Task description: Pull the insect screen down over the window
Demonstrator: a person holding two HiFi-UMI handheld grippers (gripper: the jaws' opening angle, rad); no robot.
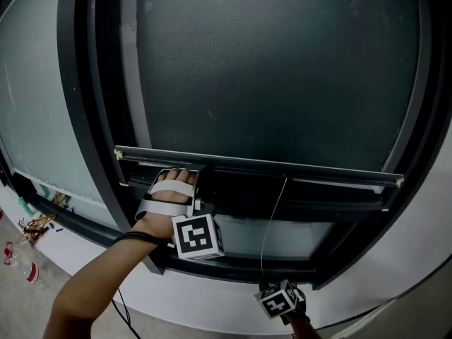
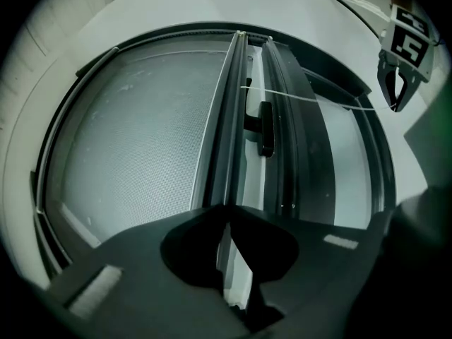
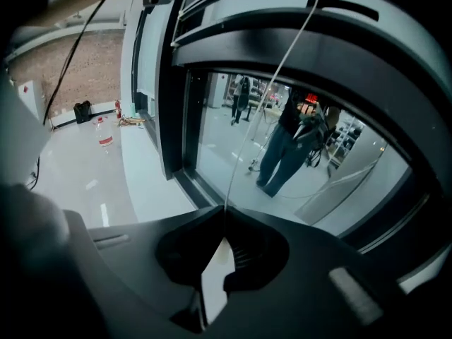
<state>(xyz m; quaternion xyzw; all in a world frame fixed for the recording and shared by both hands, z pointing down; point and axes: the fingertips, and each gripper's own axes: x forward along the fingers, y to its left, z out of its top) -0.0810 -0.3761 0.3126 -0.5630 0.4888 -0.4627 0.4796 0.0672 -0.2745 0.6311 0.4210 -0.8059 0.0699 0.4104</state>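
The dark mesh insect screen [image 1: 275, 69] covers most of the window, and its bottom bar [image 1: 318, 171] hangs a little above the sill. My left gripper [image 1: 199, 189] is shut on that bar near its left end. In the left gripper view the jaws [image 2: 226, 214] meet on the bar's thin edge [image 2: 229, 133]. A thin white pull cord [image 1: 274, 217] drops from the bar to my right gripper [image 1: 267, 284] below. In the right gripper view that gripper [image 3: 226, 214] is shut on the cord [image 3: 272, 83], which runs taut upward.
A black window handle [image 2: 265, 129] sits on the frame beside the bar. The white sill [image 1: 212, 302] curves below the window. Red clutter [image 1: 32, 228] and a bottle [image 3: 104, 136] lie on the floor at left. A person [image 3: 289, 147] stands beyond the glass.
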